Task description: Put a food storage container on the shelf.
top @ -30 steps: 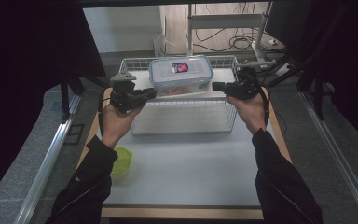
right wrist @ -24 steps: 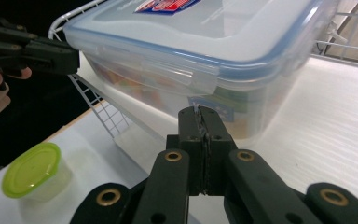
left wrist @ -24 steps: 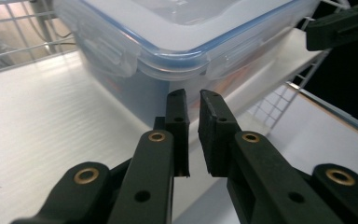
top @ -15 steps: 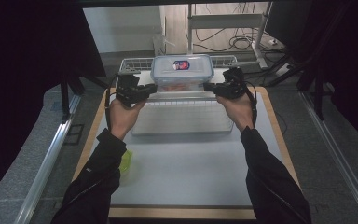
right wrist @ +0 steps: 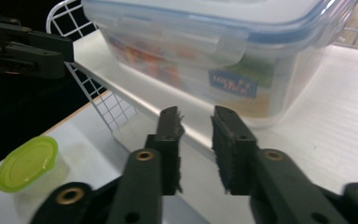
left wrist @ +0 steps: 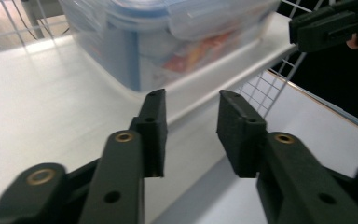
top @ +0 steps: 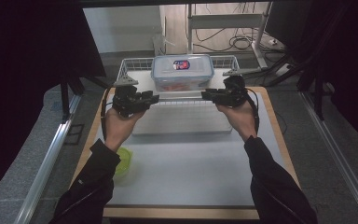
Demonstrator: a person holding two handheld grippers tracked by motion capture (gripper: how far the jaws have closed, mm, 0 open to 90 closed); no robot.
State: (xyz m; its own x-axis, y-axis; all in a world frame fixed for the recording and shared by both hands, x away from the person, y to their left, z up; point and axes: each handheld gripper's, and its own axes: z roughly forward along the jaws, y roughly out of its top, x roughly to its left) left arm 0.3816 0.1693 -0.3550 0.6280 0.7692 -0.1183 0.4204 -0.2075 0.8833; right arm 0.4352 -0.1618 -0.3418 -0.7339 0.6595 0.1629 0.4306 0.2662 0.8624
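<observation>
A white wire basket (top: 135, 74) with a white liner stands at the table's far side. Inside it sits a clear box with a blue clip lid (top: 182, 72). My left gripper (top: 156, 97) points at the basket's near rim (left wrist: 233, 79) from the left, my right gripper (top: 205, 95) from the right. Both pairs of jaws have just been opening. In the left gripper view my jaws (left wrist: 191, 135) stand apart, the rim just beyond their tips and no pad pressing on it. The right gripper (right wrist: 196, 149) is likewise open before the box (right wrist: 223, 51).
A small cup with a green lid (top: 123, 161) stands near the table's left edge, by the person's left sleeve; it also appears in the right gripper view (right wrist: 28, 163). A light mat (top: 186, 172) covers the table between the forearms. Dark curtains flank both sides.
Both pairs of jaws, earlier shut at the basket's near rim, now stand apart. The left hand has dropped slightly toward the person. Basket and box have hardly shifted.
</observation>
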